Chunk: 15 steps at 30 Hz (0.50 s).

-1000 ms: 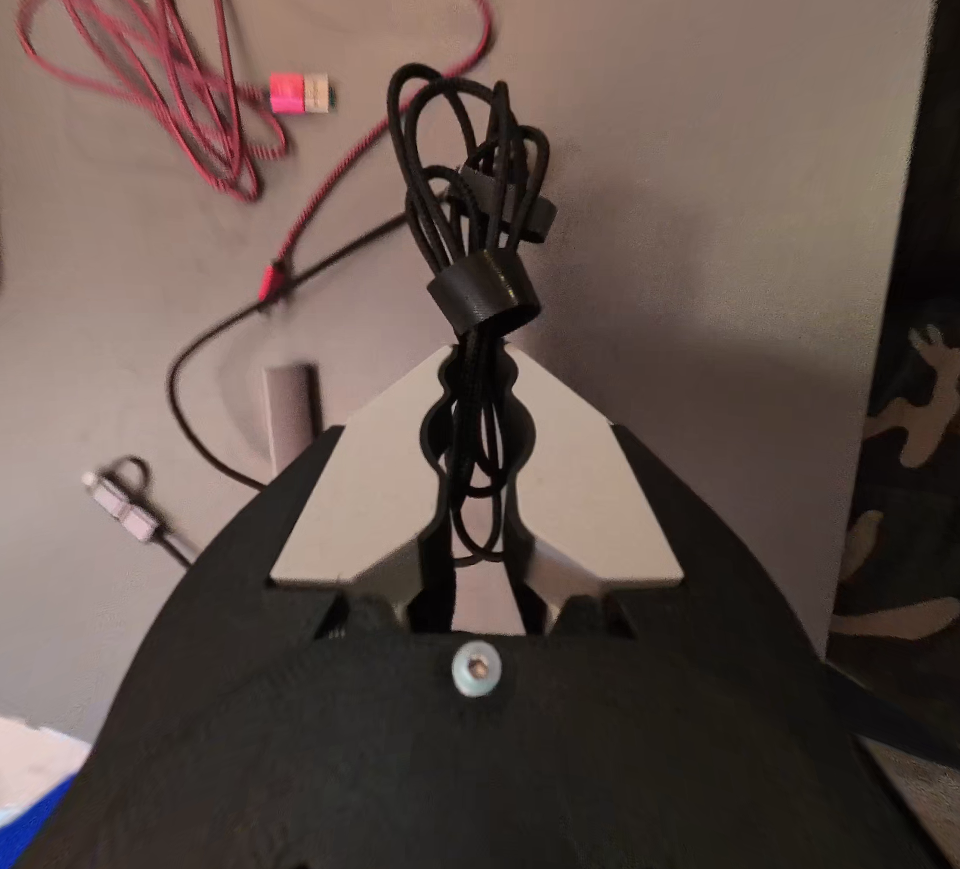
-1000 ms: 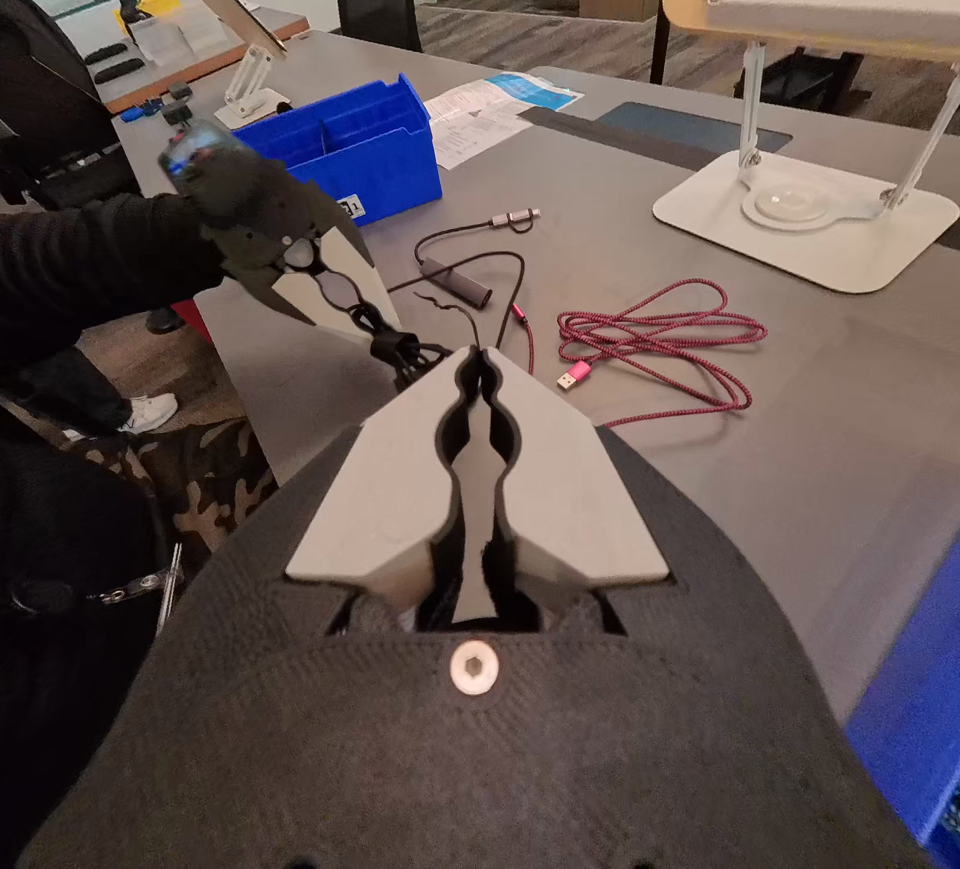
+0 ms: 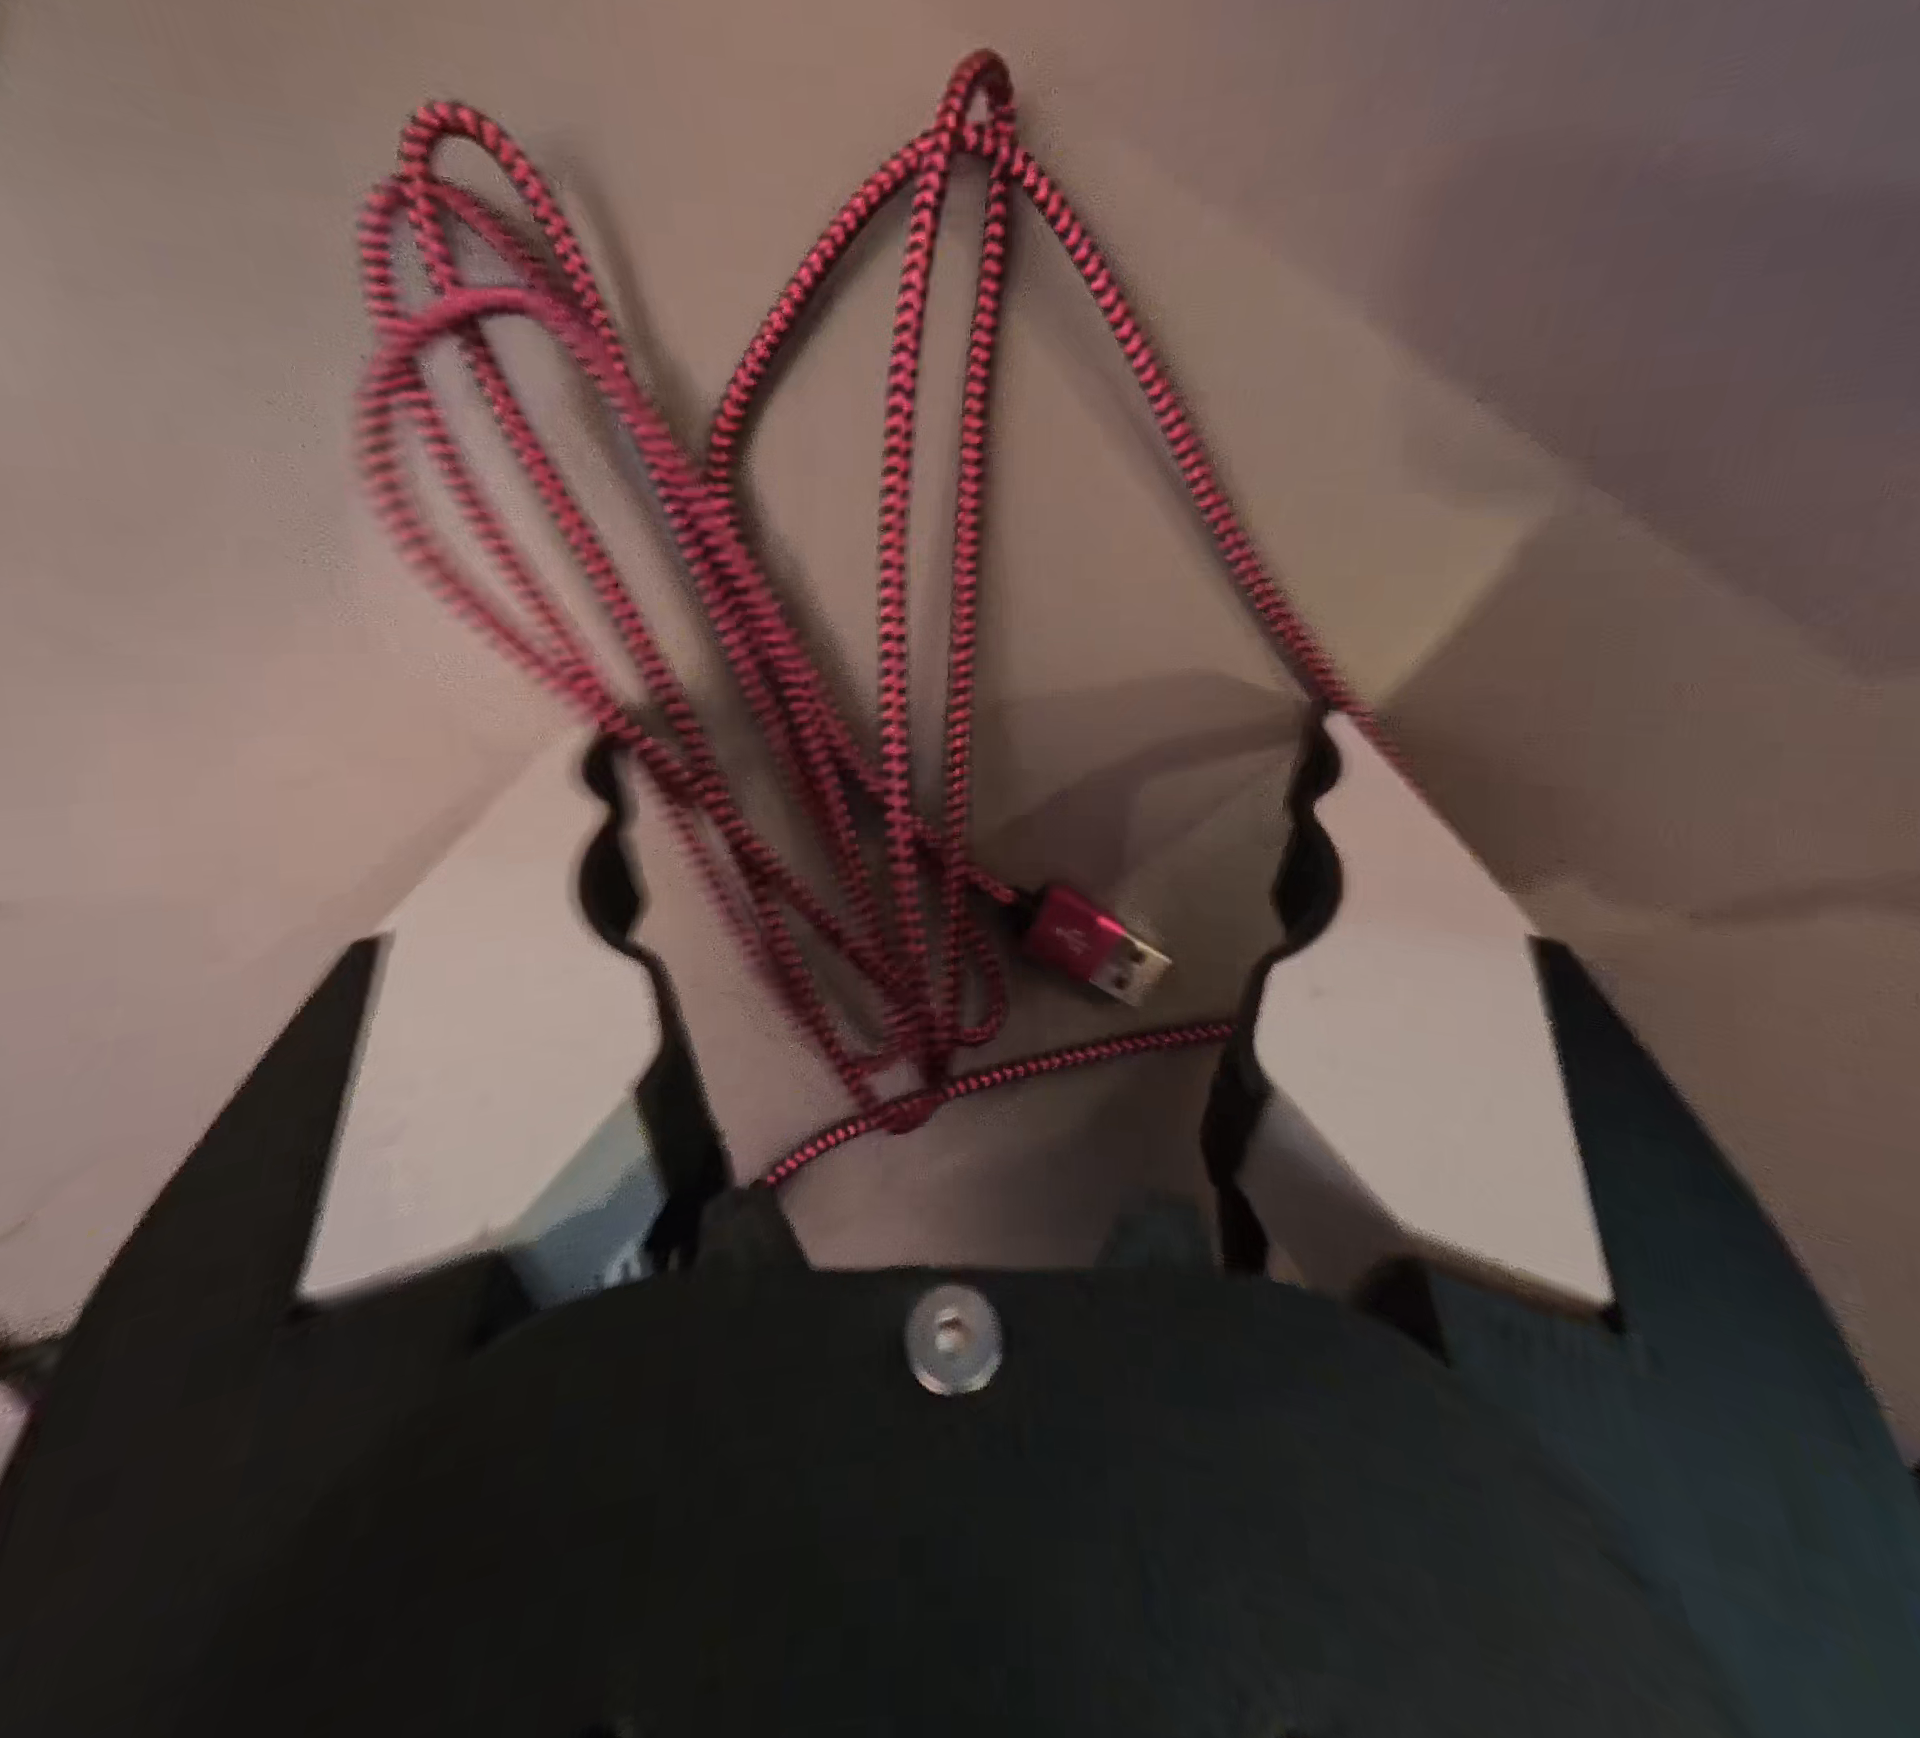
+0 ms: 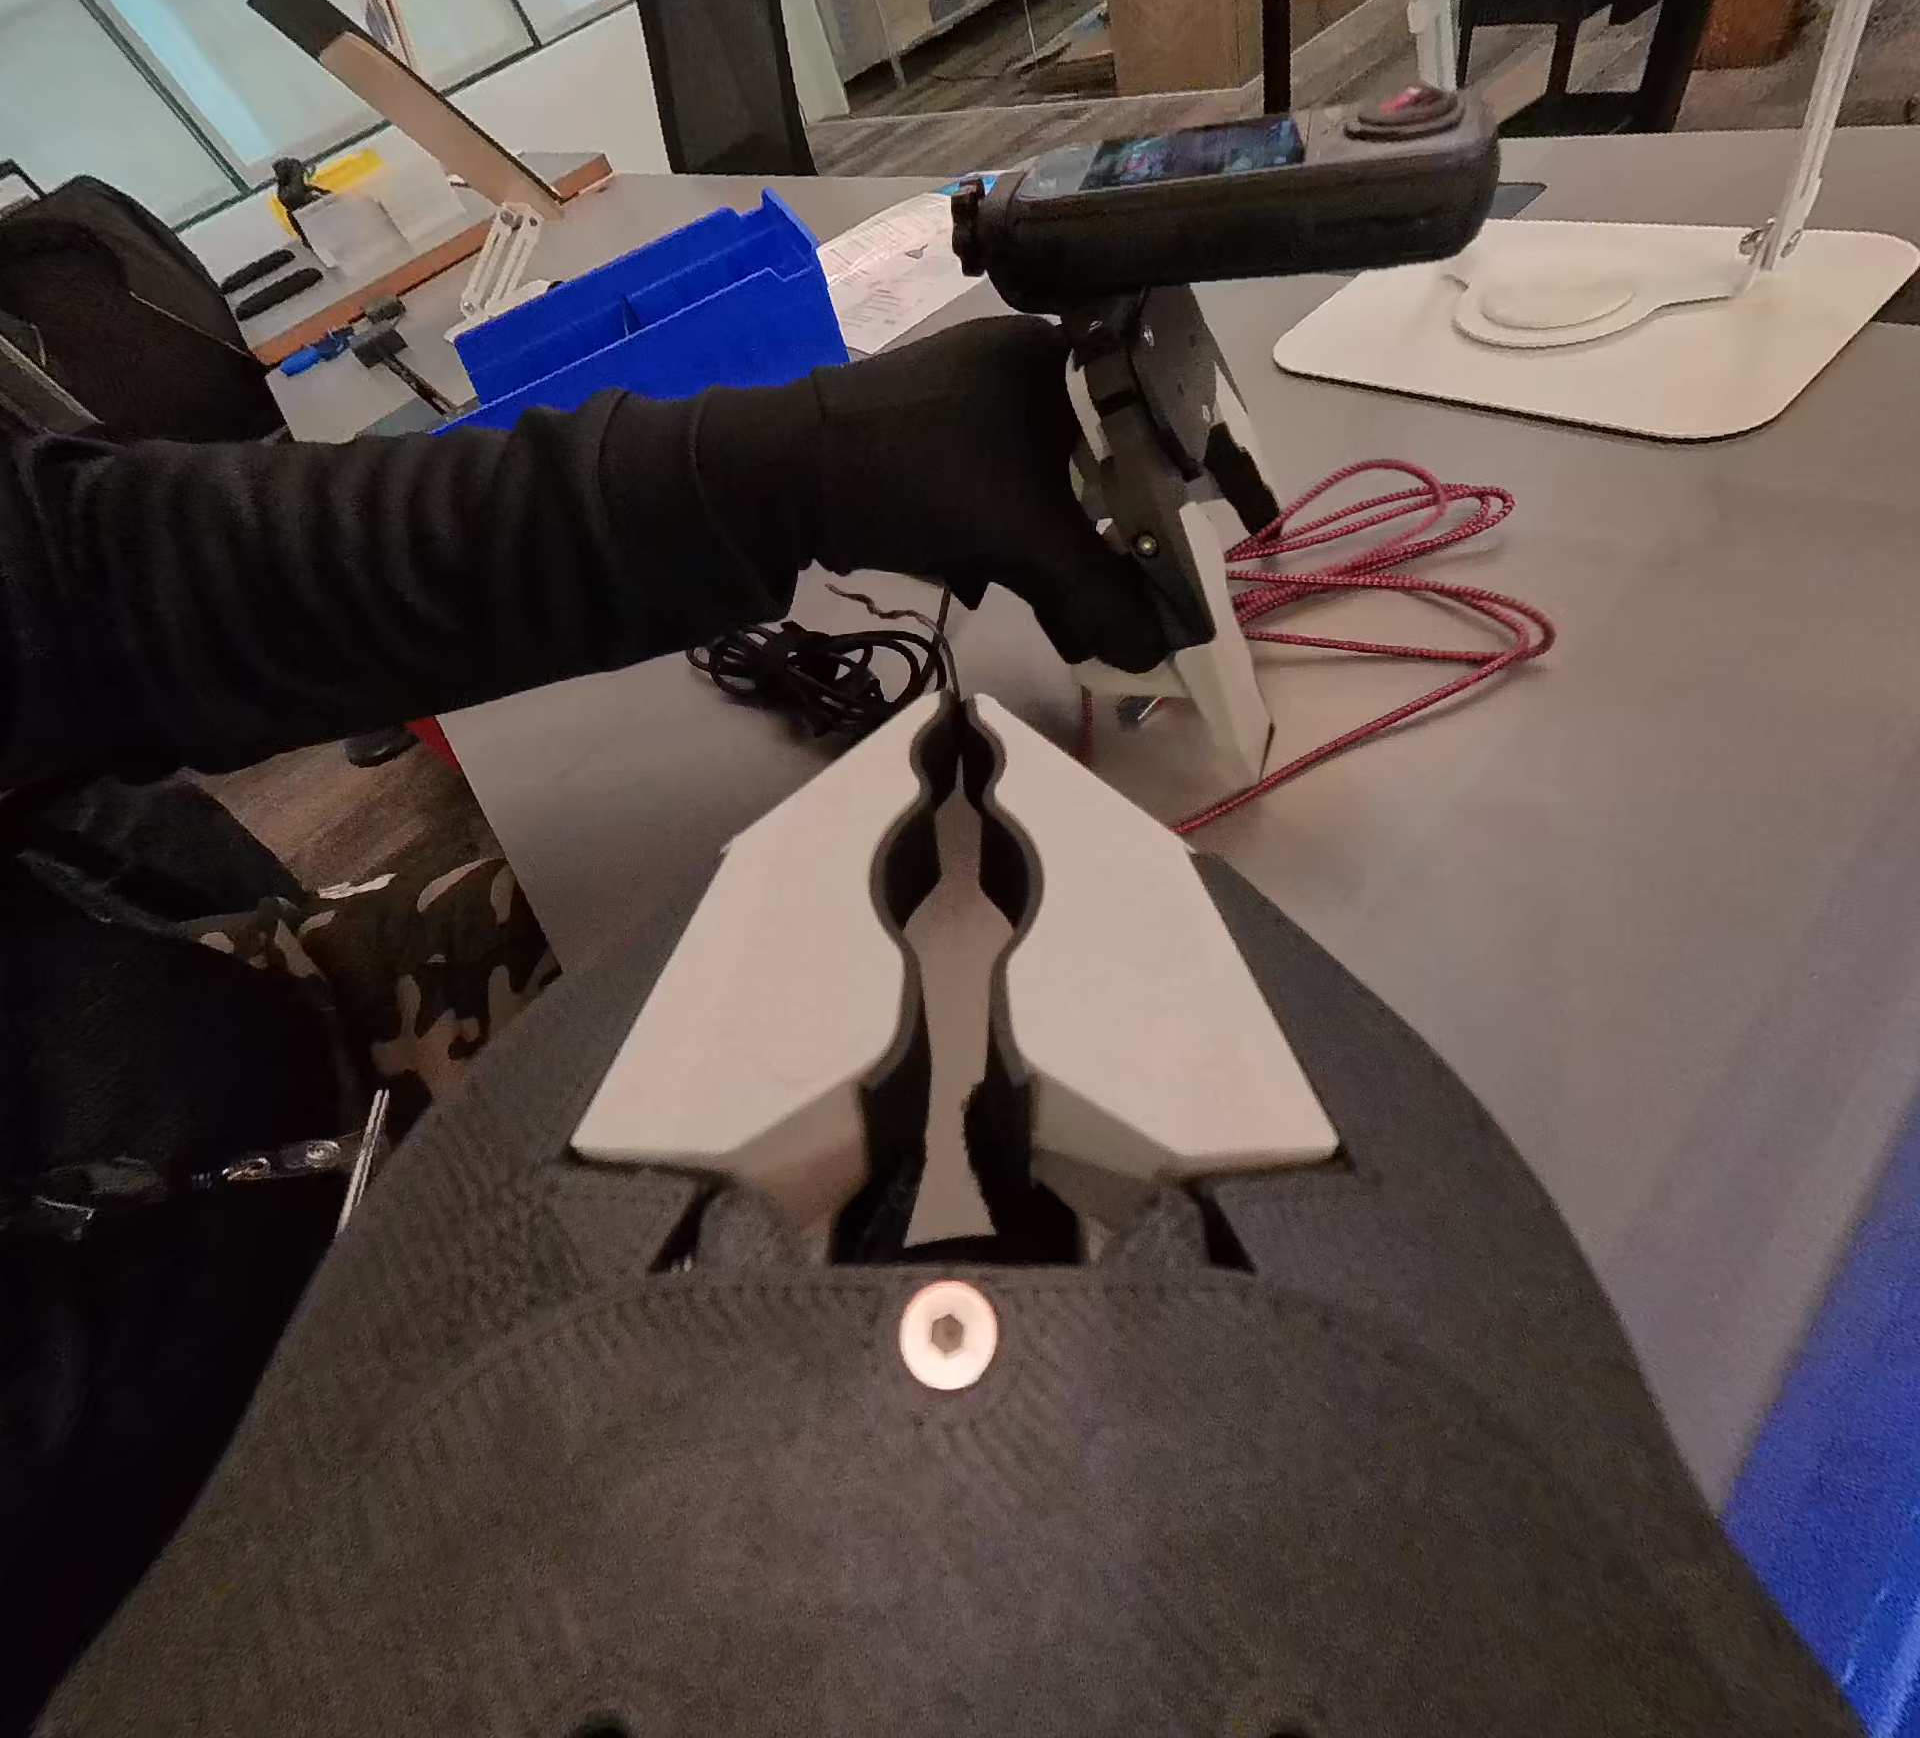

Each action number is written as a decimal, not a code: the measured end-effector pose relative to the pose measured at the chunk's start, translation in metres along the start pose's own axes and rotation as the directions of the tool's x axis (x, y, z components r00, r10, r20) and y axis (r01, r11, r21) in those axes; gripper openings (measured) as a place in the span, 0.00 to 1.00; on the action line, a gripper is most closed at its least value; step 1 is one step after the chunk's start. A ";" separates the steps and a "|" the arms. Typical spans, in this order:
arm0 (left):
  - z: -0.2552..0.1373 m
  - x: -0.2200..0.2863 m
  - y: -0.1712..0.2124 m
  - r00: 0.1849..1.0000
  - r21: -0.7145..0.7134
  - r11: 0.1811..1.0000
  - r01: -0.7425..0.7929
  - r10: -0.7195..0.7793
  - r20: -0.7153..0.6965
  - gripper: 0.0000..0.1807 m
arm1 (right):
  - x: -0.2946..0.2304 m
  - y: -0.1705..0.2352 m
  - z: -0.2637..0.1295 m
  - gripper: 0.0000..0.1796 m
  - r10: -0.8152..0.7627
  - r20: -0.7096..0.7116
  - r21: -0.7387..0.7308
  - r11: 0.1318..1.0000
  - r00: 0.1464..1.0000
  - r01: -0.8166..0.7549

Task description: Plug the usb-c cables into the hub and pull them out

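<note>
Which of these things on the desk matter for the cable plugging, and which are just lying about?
Part of the job:
- red braided cable, coiled on the table, its plug between the open fingers of the left gripper
- black cable bundle
- right gripper, shut and empty

Just lying about:
- blue bin
- white stand base
- papers
- black chair

The hub is not visible.

Left gripper [image 4: 1195, 732] over red cable [image 4: 1392, 545]

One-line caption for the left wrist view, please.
Open left gripper poised over the coiled red braided cable, its plug lying between the fingers on the grey table.
</note>
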<state>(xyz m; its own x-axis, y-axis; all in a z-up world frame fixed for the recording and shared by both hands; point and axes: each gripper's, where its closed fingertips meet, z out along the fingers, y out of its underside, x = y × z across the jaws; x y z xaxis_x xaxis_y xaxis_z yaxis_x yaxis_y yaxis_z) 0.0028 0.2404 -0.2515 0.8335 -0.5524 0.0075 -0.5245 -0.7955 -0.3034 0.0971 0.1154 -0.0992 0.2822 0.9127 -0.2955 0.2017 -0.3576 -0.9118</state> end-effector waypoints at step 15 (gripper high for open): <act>-0.033 0.045 -0.022 0.963 0.134 0.987 0.088 -0.049 -0.266 0.74 | 0.000 -0.013 -0.025 0.00 -0.018 -0.033 0.052 0.998 0.999 0.020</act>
<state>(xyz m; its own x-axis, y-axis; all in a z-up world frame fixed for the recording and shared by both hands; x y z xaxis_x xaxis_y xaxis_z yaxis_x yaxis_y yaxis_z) 0.0462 0.2242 -0.2132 0.7824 -0.5586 0.2753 -0.4216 -0.8004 -0.4261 0.1182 0.1149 -0.0801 0.3088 0.9122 -0.2694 0.1587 -0.3287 -0.9310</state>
